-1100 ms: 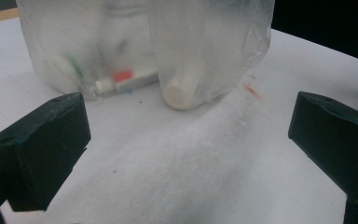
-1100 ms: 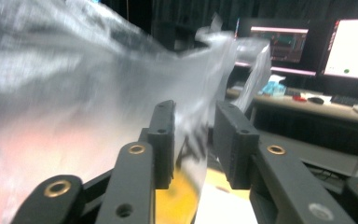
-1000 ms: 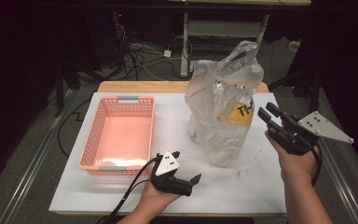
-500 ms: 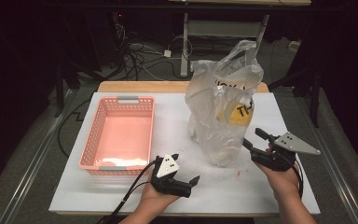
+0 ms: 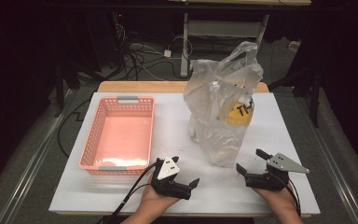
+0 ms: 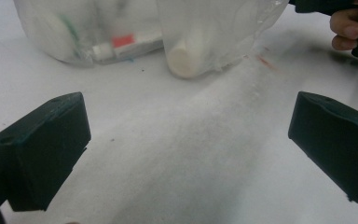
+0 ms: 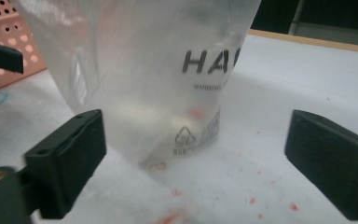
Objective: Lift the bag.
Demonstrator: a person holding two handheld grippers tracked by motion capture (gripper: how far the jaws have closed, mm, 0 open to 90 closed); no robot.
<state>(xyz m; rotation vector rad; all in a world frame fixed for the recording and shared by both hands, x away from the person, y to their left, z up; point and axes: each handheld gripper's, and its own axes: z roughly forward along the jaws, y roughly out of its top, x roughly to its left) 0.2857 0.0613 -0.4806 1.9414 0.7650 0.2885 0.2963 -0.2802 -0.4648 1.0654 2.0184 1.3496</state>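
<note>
Clear plastic bag (image 5: 223,116) stands upright mid-table, ready for unpacking; left gripper (image 5: 186,185) and right gripper (image 5: 251,164) flank its near base, both wide open, empty.

White-topped rectangular table (image 5: 303,140) with a wooden far edge stands on grey floor (image 5: 28,154). Tangled black cables (image 5: 144,60) lie beyond it; the surroundings are dark.

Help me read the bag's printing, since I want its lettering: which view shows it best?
The right gripper view: black letters and a recycling mark on the plastic bag sit close and sharp. The high view shows the whole bag standing, print tiny. The left gripper view shows its bottom.
</note>
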